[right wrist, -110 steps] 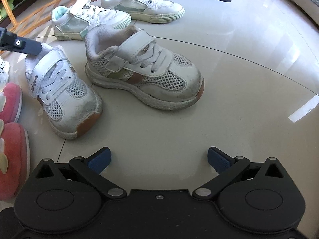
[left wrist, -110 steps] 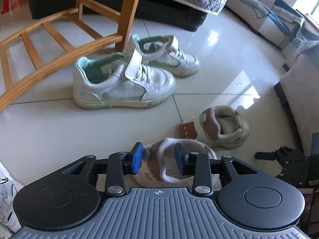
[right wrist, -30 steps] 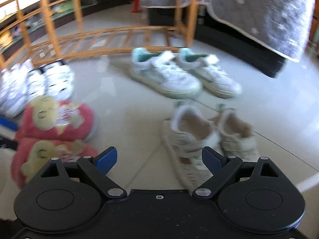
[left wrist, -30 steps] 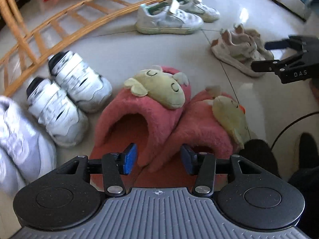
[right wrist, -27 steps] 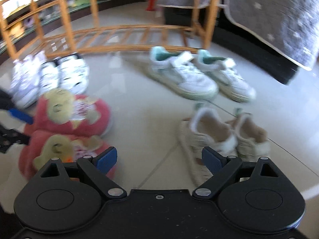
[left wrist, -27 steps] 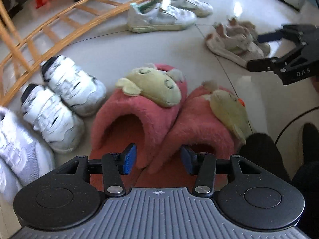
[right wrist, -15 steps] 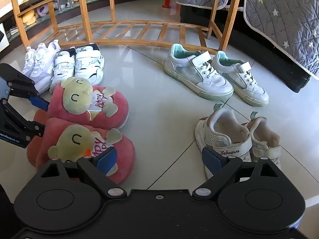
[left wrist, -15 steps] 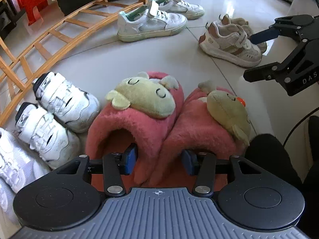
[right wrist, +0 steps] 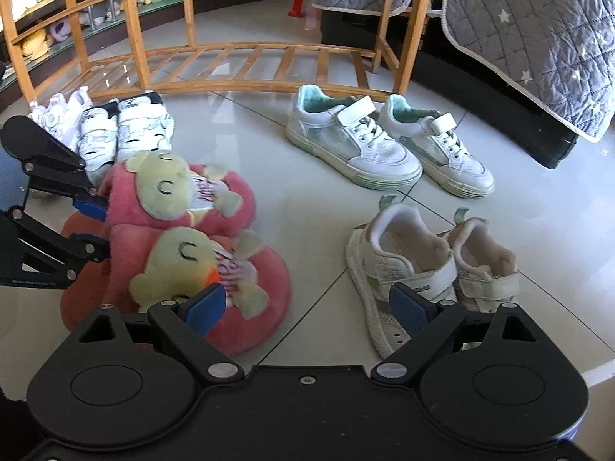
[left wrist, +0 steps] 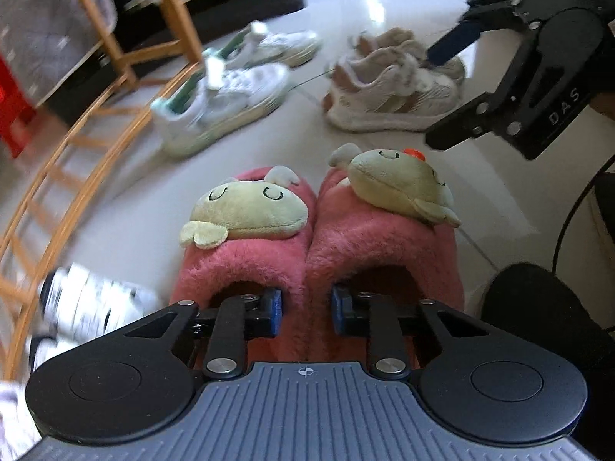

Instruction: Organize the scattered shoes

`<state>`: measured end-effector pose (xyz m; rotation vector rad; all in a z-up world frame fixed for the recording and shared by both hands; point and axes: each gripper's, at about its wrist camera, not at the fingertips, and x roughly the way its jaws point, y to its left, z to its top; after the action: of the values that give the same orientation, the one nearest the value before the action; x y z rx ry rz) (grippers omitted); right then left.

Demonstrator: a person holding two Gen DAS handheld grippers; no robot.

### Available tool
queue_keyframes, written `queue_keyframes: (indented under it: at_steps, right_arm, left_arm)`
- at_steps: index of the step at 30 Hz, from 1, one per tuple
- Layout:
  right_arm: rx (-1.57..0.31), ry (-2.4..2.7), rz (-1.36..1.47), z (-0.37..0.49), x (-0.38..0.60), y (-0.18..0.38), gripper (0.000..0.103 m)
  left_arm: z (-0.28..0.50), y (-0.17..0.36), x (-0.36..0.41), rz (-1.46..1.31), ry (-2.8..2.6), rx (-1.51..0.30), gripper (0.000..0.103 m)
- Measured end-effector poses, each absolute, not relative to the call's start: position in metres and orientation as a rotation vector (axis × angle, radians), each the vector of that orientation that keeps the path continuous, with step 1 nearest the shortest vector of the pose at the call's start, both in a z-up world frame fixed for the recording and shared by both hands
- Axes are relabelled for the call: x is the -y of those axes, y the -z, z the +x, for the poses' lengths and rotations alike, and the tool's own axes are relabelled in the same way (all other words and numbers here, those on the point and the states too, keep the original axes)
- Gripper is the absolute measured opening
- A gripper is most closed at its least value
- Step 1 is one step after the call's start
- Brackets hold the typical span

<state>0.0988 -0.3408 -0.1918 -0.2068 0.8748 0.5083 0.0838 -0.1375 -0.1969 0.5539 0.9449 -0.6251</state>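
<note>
Two pink plush slippers (left wrist: 384, 238) with green toy heads lie side by side on the tile floor. My left gripper (left wrist: 306, 309) reaches into their heel openings, one finger in each. Its jaws are closing, and the pads press on the two adjoining inner walls between them. The right wrist view shows that left gripper (right wrist: 90, 226) at the slippers (right wrist: 230, 199) from the left. My right gripper (right wrist: 307, 307) hangs open above the floor with nothing in it, between the slippers and a beige sneaker pair (right wrist: 403, 265).
A white-and-green sneaker pair (right wrist: 357, 146) stands beyond the beige pair. White-and-black sneakers (right wrist: 142, 126) and pale lilac ones sit left, by a wooden rack (right wrist: 246, 61). A grey quilt (right wrist: 538, 30) hangs at back right. A black cable (left wrist: 565, 230) runs at right.
The left gripper's jaws have narrowed onto the slippers' adjoining walls, and its view has rolled and slid sideways. The two slippers now sit straighter and closer together. The right gripper stayed still.
</note>
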Motion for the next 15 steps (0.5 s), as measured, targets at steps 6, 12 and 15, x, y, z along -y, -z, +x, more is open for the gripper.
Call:
queue_keyframes:
  at_steps: [6, 12, 15]
  right_arm:
    - [-0.882, -0.488, -0.200, 0.101, 0.347, 0.193, 0.094]
    - [-0.885, -0.492, -0.201, 0.101, 0.349, 0.194, 0.094]
    - [-0.881, -0.498, -0.205, 0.101, 0.348, 0.193, 0.094]
  left_arm:
    - [0.106, 0.201, 0.155, 0.665, 0.714, -0.904, 0.025]
    - [0.137, 0.205, 0.160, 0.772, 0.746, -0.887, 0.025]
    - [0.148, 0.207, 0.160, 0.824, 0.766, -0.880, 0.025]
